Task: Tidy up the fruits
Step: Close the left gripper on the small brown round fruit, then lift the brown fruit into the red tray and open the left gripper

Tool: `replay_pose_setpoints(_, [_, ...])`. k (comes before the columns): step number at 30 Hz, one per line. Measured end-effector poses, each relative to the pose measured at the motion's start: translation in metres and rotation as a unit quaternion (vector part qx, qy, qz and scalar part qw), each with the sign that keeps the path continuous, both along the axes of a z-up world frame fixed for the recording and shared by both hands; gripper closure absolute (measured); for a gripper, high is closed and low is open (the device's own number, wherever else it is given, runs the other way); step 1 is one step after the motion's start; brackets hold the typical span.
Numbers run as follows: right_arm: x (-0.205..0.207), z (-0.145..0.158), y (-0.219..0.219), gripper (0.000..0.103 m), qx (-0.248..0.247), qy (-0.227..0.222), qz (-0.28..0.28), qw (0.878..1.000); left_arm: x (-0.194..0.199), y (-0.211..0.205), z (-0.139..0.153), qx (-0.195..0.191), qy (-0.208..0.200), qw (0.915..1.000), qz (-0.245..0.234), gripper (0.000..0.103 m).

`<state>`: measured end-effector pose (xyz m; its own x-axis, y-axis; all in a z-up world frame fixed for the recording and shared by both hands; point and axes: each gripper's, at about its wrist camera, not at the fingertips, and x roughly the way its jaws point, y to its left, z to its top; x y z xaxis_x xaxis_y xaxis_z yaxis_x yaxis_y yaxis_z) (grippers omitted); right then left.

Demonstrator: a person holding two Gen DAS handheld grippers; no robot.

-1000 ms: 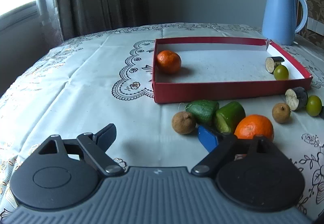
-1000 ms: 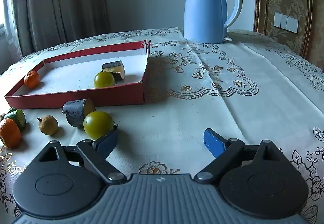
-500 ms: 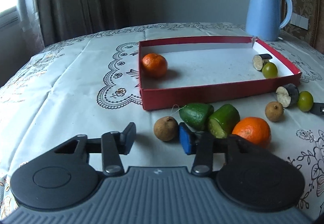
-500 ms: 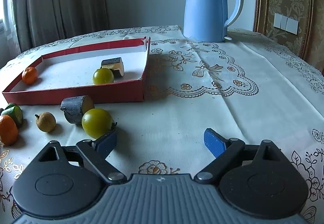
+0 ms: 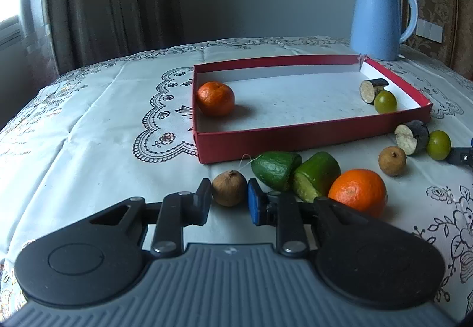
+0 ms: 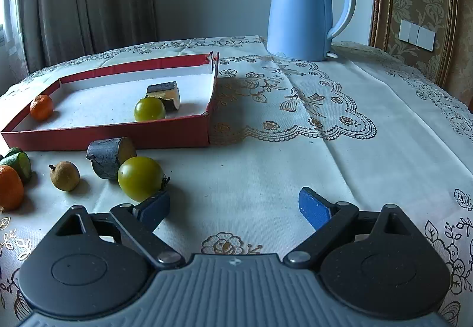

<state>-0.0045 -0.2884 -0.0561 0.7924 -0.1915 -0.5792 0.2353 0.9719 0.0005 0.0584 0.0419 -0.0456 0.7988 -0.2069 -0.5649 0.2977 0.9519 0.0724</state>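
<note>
Grey curtains and a plain wall back the counter (image 5: 88,125), which wears a pale embroidered cloth. At the upper right of the left wrist view stands a light-blue kettle (image 5: 381,19); in the right wrist view a small brand word sits near its rim, too small to read. Low in the centre of the left wrist view the left tool (image 5: 229,199) has just been closing and now clamps a brown longan (image 5: 229,188) between its pads, the fruit resting on the cloth. Just right of it lie two green avocado pieces (image 5: 295,173) touching each other, with a large orange (image 5: 357,192) beside them. Further right are a second longan (image 5: 392,160), a dark-skinned eggplant chunk (image 5: 411,135) and a green round fruit (image 5: 438,145). Above these, in the middle of the frame, a shallow red box (image 5: 295,139) with a white floor holds a small orange (image 5: 215,98) in its left corner, and another eggplant chunk (image 5: 373,88) touching a green round fruit (image 5: 385,101) at its right end. In the right wrist view the right tool (image 6: 235,207) hangs with its jaws spread wide over bare cloth, nothing between them; its left pad lies just below the outer green fruit at lower left.
</note>
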Motion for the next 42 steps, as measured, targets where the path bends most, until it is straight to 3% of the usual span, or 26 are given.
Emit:
replay_pose_setpoints(9, [-0.001,0.000,-0.002,0.008,0.005,-0.003,-0.003,1.000,-0.005,0.008,0.020,-0.028,-0.005,0.9992,0.027,0.080])
replay_pose_setpoints(19, [-0.003,0.001,-0.005,0.008,0.012,-0.008,-0.007,1.000,-0.006,-0.003,0.037,-0.032,-0.022,0.9990,0.023,0.080])
replay_pose_setpoints(32, [-0.004,0.001,-0.008,0.007,0.020,-0.011,-0.011,1.000,0.033,-0.018,0.044,-0.048,-0.013,0.9981,0.037,0.080])
replay_pose_setpoints(42, [-0.003,0.000,-0.008,0.007,0.022,-0.012,-0.011,1.000,0.068,-0.033,0.034,-0.032,0.013,0.9984,0.045,0.080])
